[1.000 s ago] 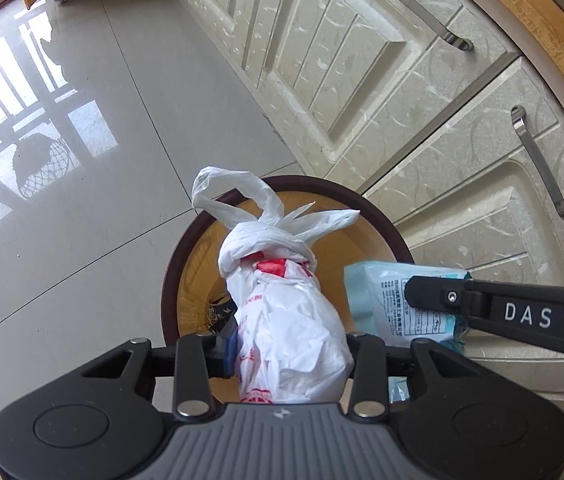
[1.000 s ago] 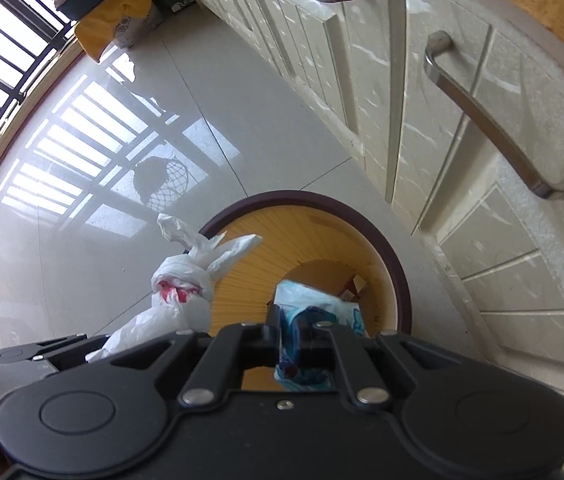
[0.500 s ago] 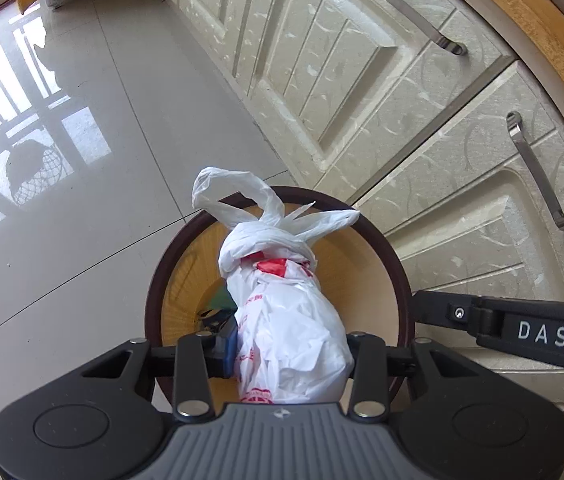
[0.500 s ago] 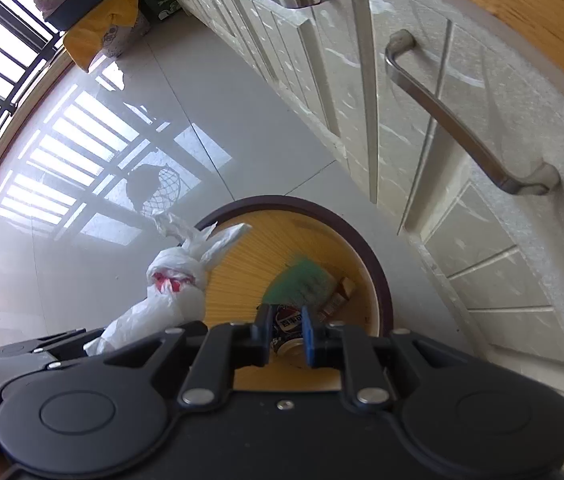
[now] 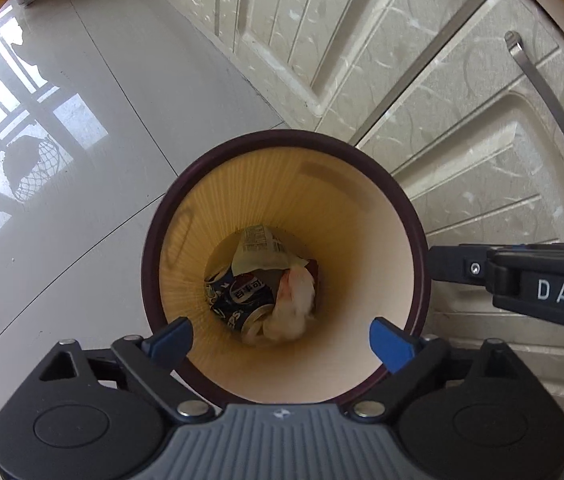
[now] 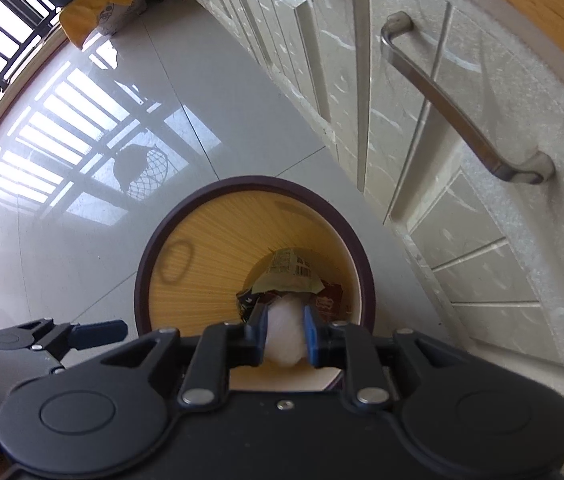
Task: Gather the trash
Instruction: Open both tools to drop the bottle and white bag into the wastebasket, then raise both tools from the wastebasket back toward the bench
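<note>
The waste bin (image 5: 285,268) stands on the floor beside the cabinets; the white bag (image 5: 293,308) lies inside among other trash. Left gripper (image 5: 278,340) jaws are opening wide, empty; right gripper (image 6: 285,332) jaws are opening, nothing gripped. Best lift both straight up, clear of the rim.

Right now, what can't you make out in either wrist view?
- White plastic bag in the round yellow wastebasket: blurred in the left view; the right hand-held gripper fingers flank it in the right view.
- Blue Pepsi can: partly under the bag and the printed wrapper.
- Basket's near rim: behind each gripper body.
</note>
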Action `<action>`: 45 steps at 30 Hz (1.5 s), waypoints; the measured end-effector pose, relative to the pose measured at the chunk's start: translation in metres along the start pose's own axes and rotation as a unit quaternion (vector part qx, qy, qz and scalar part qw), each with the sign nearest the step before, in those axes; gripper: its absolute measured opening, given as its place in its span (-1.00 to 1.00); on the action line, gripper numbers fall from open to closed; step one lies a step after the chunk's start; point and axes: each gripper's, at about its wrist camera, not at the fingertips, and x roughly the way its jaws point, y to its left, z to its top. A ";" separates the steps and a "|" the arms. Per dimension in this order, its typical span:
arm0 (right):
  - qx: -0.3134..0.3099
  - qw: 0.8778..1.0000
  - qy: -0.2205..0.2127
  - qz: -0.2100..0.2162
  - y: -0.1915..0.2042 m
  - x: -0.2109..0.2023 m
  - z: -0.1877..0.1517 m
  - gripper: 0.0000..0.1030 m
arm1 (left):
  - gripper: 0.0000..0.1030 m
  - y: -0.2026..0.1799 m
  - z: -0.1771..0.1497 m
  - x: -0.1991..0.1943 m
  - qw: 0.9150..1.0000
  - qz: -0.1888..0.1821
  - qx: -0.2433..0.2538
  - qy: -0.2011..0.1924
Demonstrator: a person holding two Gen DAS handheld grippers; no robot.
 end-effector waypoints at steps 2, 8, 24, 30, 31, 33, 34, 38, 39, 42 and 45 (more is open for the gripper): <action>-0.005 1.000 0.004 0.000 -0.001 0.001 -0.001 -0.57 | 0.94 0.003 -0.001 -0.001 1.000 0.003 -0.002 0.001; -0.016 1.000 0.004 -0.003 -0.004 -0.003 -0.004 -0.44 | 1.00 0.011 0.002 -0.003 1.000 0.009 -0.015 0.001; -0.054 0.998 -0.004 -0.034 -0.011 -0.009 -0.020 0.43 | 1.00 0.030 -0.005 -0.006 0.999 0.016 -0.034 -0.002; -0.051 0.997 -0.007 -0.052 -0.012 -0.008 -0.024 0.65 | 1.00 0.037 -0.010 -0.012 0.999 0.025 -0.033 -0.005; -0.050 0.997 -0.009 -0.056 -0.013 -0.008 -0.024 0.70 | 1.00 0.038 -0.011 -0.013 0.999 0.027 -0.033 -0.006; -0.049 0.997 -0.009 -0.061 -0.014 -0.008 -0.026 0.81 | 1.00 0.040 -0.013 -0.015 0.999 0.027 -0.033 -0.006; -0.049 0.997 -0.010 -0.063 -0.014 -0.008 -0.028 0.88 | 1.00 0.041 -0.014 -0.016 0.999 0.027 -0.034 -0.007; -0.052 0.996 -0.010 -0.067 -0.012 -0.009 -0.032 1.00 | 1.00 0.045 -0.017 -0.020 0.999 0.032 -0.039 -0.010; -0.053 0.996 -0.009 -0.066 -0.011 -0.009 -0.033 1.00 | 1.00 0.047 -0.018 -0.021 0.999 0.034 -0.041 -0.010; -0.057 0.996 -0.014 -0.068 -0.008 -0.012 -0.036 1.00 | 1.00 0.049 -0.021 -0.025 0.998 0.038 -0.046 -0.014; -0.055 0.996 -0.020 -0.065 -0.007 -0.017 -0.039 1.00 | 1.00 0.052 -0.025 -0.030 0.998 0.038 -0.051 -0.020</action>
